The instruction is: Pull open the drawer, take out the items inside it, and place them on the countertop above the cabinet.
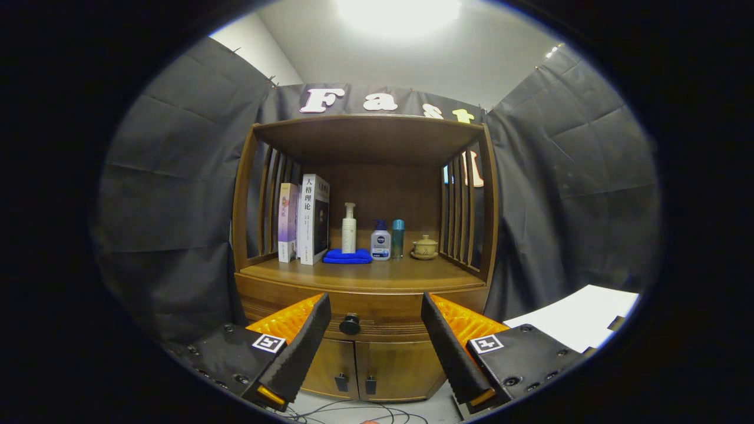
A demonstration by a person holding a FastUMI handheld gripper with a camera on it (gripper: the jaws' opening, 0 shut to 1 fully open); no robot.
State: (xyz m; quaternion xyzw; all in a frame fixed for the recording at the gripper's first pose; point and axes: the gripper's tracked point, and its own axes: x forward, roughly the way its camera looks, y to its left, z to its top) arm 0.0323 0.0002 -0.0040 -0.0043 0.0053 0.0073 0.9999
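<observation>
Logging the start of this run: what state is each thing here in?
drawer: shut, knob untouched
cabinet doors: shut
gripper: fingers open, empty, knob seen between them, farther off
books: upright
pump bottle: upright, beside folded blue cloth
lidded cup: lid on

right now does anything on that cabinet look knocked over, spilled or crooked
Nothing stands out. The books, bottles and lidded cup stand upright on the countertop, the drawer is shut, and the tool is open ahead of its knob.
</observation>
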